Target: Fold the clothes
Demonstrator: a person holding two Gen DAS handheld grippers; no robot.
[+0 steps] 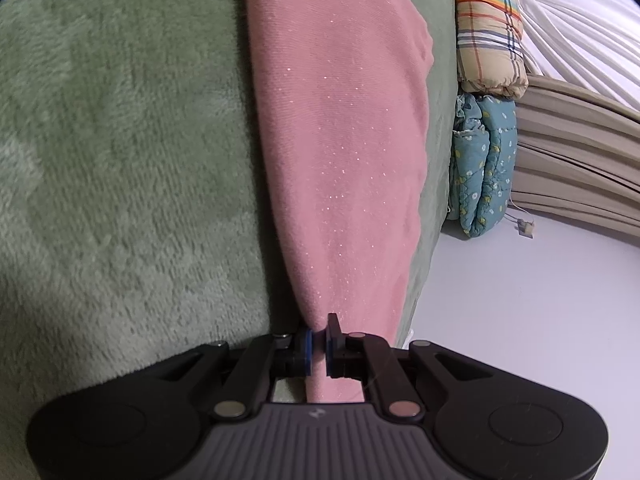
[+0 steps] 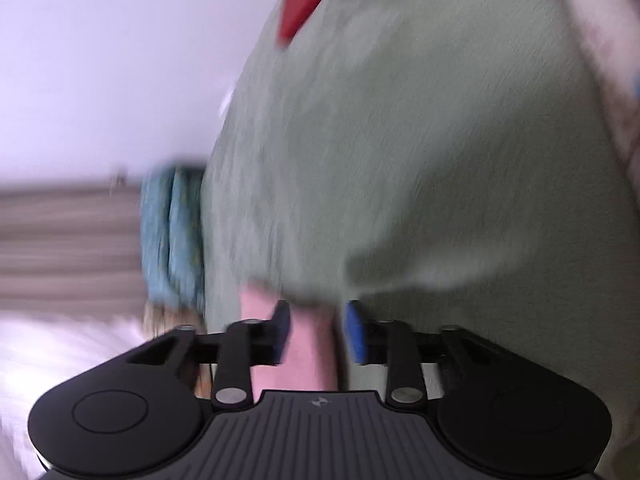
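A home bedroom. A green fleece blanket point(image 1: 120, 160) covered the bed. At its right edge stood a rolled plaid quilt point(image 1: 488, 32) above a teal flowered one point(image 1: 484, 160). Farther right hung beige pleated curtains point(image 1: 576, 152) and white sheer fabric point(image 1: 580, 12), beside a pale floor point(image 1: 520, 300).

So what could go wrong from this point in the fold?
1. The left gripper pinches only a narrow edge of the pink cloth; a tug could pull it free.
2. The right gripper is open with pink fabric between its pads, so that end may drop onto the green blanket and skew the fold.
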